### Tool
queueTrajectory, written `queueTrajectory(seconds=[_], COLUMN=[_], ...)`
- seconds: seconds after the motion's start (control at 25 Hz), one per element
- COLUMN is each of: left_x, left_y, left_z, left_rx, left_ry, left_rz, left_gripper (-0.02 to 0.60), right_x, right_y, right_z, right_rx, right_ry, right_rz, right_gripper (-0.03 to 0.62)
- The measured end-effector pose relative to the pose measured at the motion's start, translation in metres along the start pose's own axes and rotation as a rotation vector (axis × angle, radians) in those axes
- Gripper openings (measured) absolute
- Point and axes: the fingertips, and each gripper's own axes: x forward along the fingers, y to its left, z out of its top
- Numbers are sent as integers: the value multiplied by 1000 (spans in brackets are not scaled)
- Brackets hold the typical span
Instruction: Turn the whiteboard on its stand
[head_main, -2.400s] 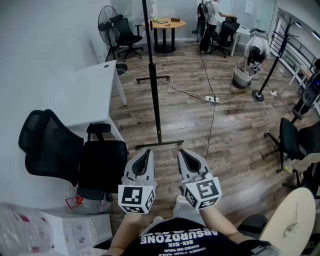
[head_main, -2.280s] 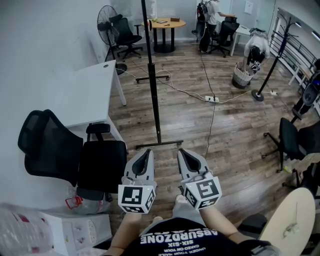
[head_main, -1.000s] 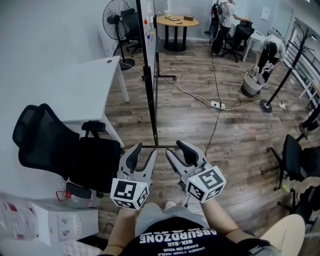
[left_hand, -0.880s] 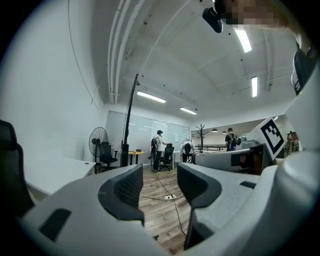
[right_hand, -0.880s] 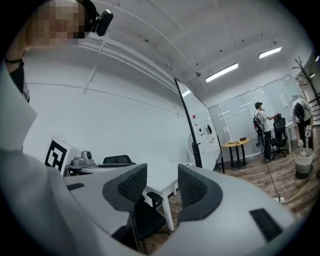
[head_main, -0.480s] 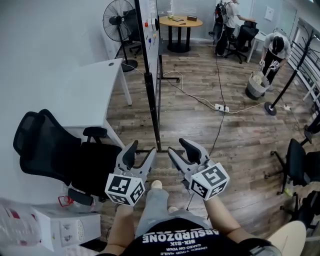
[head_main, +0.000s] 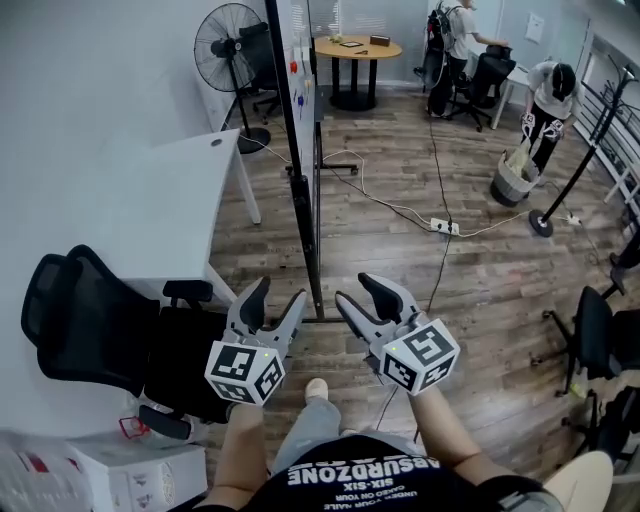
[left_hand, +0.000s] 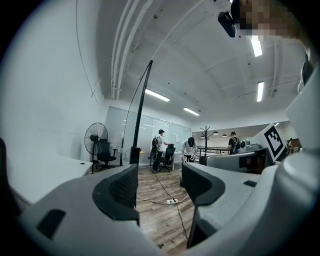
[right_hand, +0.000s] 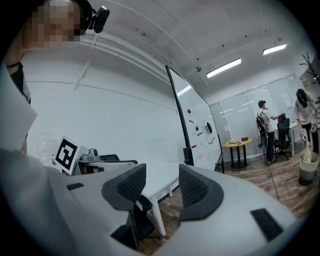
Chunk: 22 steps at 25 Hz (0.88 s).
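Seemingly nothing is turning yet: the tall black-framed whiteboard (head_main: 299, 70) is standing edge-on beyond the grey left gripper (head_main: 277, 297) and right gripper (head_main: 360, 292), whose empty jaws have just been opening wide; grasping and turning are still waiting.

a wood-plank floor (head_main: 400, 270) runs to a round table (head_main: 357, 47) at the far end. on the left stand a plain white wall (head_main: 90, 80), a white desk (head_main: 160, 220), a black office chair (head_main: 80, 320) near and a standing fan (head_main: 226, 45) far. a power strip (head_main: 444, 227) lies mid-floor. strip lights (left_hand: 257, 46) glow on the ceiling.
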Motion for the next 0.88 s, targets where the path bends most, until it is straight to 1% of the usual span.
queueTrajectory(seconds=[0.24,0.44,0.68,0.88], left_x=[28,52,82,106], left_y=[34,60,88,108], left_z=[5,10,6,-1], left_rx=[-6,8,19,26], left_ry=[1,15,43,75], left_rz=[-1,-17,-54,-104], left_gripper=[259,259,259,259], right_x=[34,63,101,133], right_y=[-20,-36,-56,-68], right_z=[7,9,3,-5], right_rx=[-15,-29,-44,-57], right_ry=[9,25,54,89], right_rz=[-4,-11,-16,-12], right_gripper=[183,183,183,183])
